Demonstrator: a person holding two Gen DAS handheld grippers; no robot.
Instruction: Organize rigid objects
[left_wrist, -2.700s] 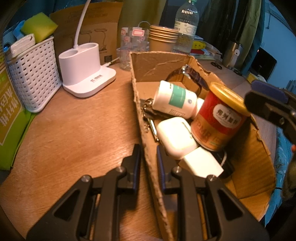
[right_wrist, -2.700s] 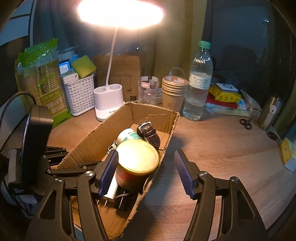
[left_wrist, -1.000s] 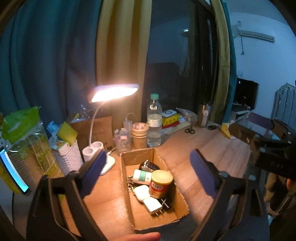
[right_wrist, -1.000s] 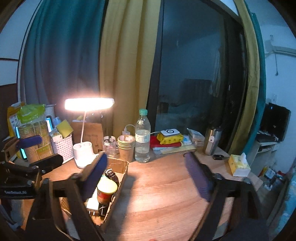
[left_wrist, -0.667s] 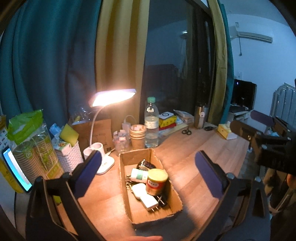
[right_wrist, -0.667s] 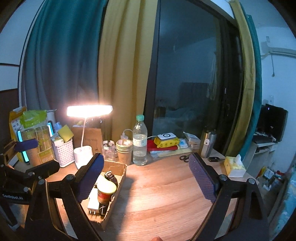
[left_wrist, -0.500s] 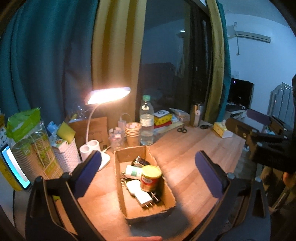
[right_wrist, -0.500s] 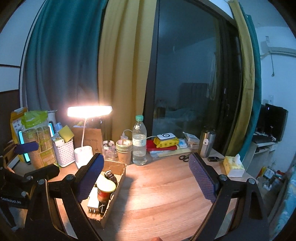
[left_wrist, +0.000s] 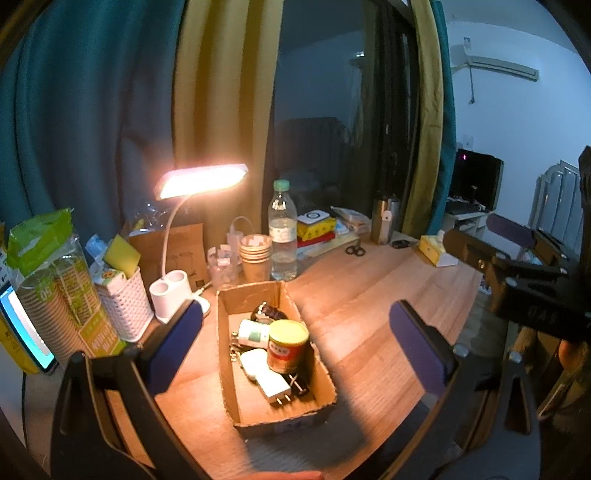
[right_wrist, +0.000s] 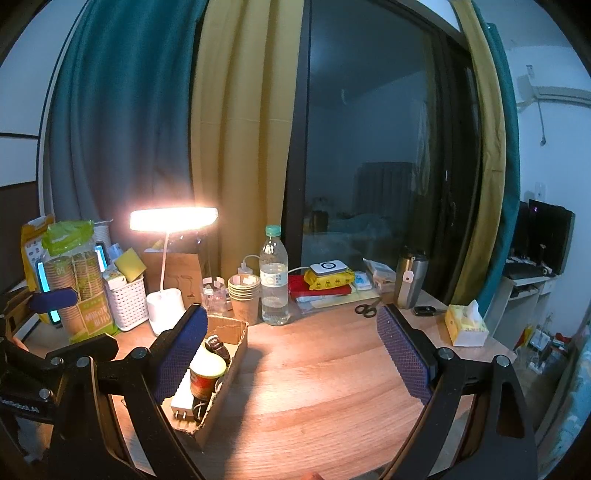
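1. Wooden desk (left_wrist: 369, 295) under a lit desk lamp (left_wrist: 201, 181), with dark window glass and teal and yellow curtains behind it.
2. At 9 o'clock in my left view: sleeved paper cups (left_wrist: 55, 295) and a white basket (left_wrist: 125, 310).
3. Centre: the cardboard box (left_wrist: 325, 384) holds a red can (left_wrist: 288, 345), a white pill bottle (left_wrist: 253, 332), a white charger (left_wrist: 273, 386), a white case (left_wrist: 253, 362) and a watch (left_wrist: 269, 314).
4. My left gripper (left_wrist: 295, 350) is spread wide, empty, high above the box.
5. My right gripper (right_wrist: 291, 354) is likewise wide and empty.
6. Judgement: sorting looks complete; I should hold both claws clear of the box.
7. At 3 o'clock: scissors (left_wrist: 354, 250) and a tissue box (left_wrist: 436, 251).
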